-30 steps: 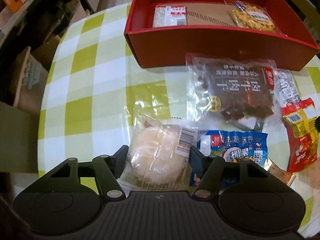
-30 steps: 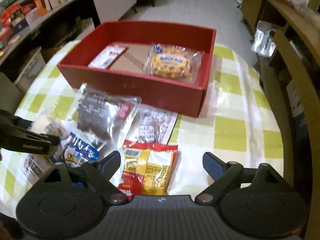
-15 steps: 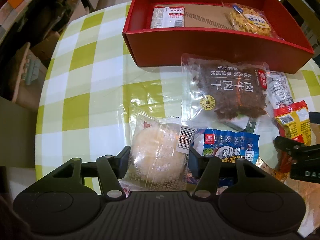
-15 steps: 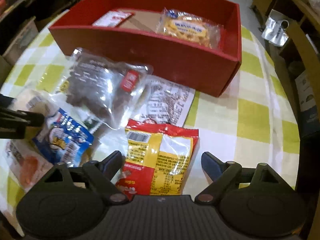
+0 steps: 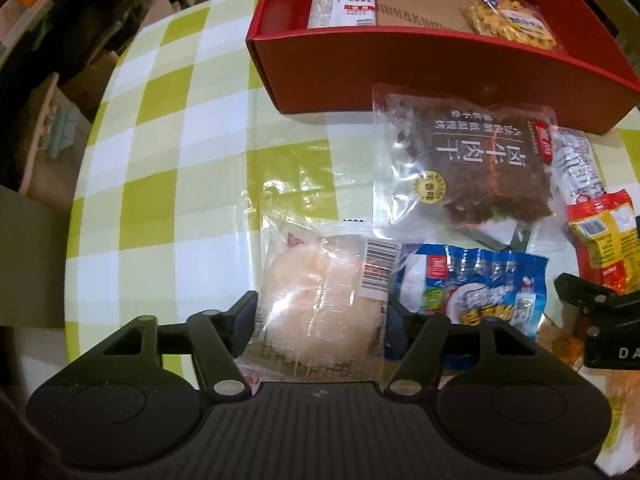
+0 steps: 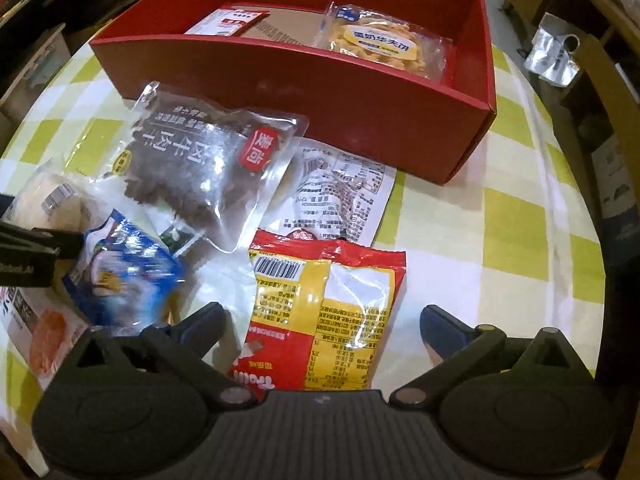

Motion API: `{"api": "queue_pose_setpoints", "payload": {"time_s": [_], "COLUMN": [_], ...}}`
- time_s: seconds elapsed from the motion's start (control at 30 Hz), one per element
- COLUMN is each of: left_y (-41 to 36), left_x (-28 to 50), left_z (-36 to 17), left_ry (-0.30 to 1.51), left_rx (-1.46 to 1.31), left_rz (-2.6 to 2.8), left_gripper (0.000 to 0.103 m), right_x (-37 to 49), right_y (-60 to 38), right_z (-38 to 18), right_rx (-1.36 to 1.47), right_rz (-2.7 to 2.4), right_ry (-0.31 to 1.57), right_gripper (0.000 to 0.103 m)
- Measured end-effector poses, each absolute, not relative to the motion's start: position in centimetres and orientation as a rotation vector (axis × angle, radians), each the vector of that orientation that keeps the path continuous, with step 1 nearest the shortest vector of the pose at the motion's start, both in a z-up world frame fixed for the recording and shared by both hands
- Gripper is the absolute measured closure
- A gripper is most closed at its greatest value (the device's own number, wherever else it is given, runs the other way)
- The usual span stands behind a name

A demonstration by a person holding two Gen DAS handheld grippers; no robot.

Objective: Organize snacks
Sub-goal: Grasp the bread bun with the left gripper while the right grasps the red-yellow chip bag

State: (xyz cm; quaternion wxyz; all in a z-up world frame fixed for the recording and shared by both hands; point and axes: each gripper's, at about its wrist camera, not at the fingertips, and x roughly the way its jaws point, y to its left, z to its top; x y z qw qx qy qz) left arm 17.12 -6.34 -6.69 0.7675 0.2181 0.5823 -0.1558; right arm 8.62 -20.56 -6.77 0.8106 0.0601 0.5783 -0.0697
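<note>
Left wrist view, bottom centre: the left gripper (image 5: 318, 316) has its fingers pressed against both sides of a pale bread bun packet (image 5: 320, 308). Just right lies a blue snack bag (image 5: 486, 292), and above it a dark jerky pouch (image 5: 464, 160) whose top edge touches the red box (image 5: 400, 68). Bare checked tablecloth (image 5: 168, 152) fills the left half out to the rounded edge. In the right wrist view, the right gripper (image 6: 320, 320) is spread wide around a red and yellow packet (image 6: 324, 312); open cloth lies to the right.
</note>
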Motion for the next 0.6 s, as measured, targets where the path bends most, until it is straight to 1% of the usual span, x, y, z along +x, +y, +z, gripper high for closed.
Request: {"api": "queue_pose_setpoints", "payload": {"time_s": [0.1, 0.13, 0.17, 0.2, 0.23, 0.27, 0.33, 0.43, 0.6], "left_y": [-6.2, -6.1, -6.0, -5.9, -5.8, -5.8, -5.9, -6.1, -6.2], "left_x": [17.2, 17.3, 17.4, 17.5, 17.6, 17.7, 17.5, 17.0, 16.5], "left_z": [-6.8, -6.9, -6.9, -6.9, -6.9, -6.8, -6.8, -6.7, -6.1], "left_ry": [1.262, 1.267, 1.274, 1.280, 1.288, 1.296, 1.290, 1.279, 1.256], "left_rx": [0.484, 0.479, 0.471, 0.462, 0.447, 0.432, 0.451, 0.481, 0.503], "left_rz": [-0.325, -0.325, -0.328, -0.330, -0.342, -0.356, -0.356, -0.342, -0.323], "left_gripper": [0.023, 0.023, 0.023, 0.027, 0.031, 0.036, 0.037, 0.038, 0.039], "right_x": [8.5, 8.3, 8.2, 8.2, 8.1, 8.1, 7.9, 7.8, 7.2], "right_y": [-20.4, -20.5, -20.5, -20.5, -20.5, -20.4, -20.2, -19.7, -19.7], "right_z": [-6.6, -6.4, -6.1, -5.9, -5.6, -5.4, -5.4, -5.1, -4.7], "right_rx": [0.119, 0.113, 0.107, 0.106, 0.108, 0.109, 0.095, 0.067, 0.021], "right_rz": [-0.140, -0.141, -0.140, -0.133, -0.119, -0.119, -0.120, -0.110, -0.131], "right_ry": [1.235, 1.230, 1.222, 1.215, 1.207, 1.208, 1.207, 1.207, 1.204], "right_gripper": [0.000, 0.003, 0.011, 0.022, 0.029, 0.031, 0.032, 0.036, 0.038]}}
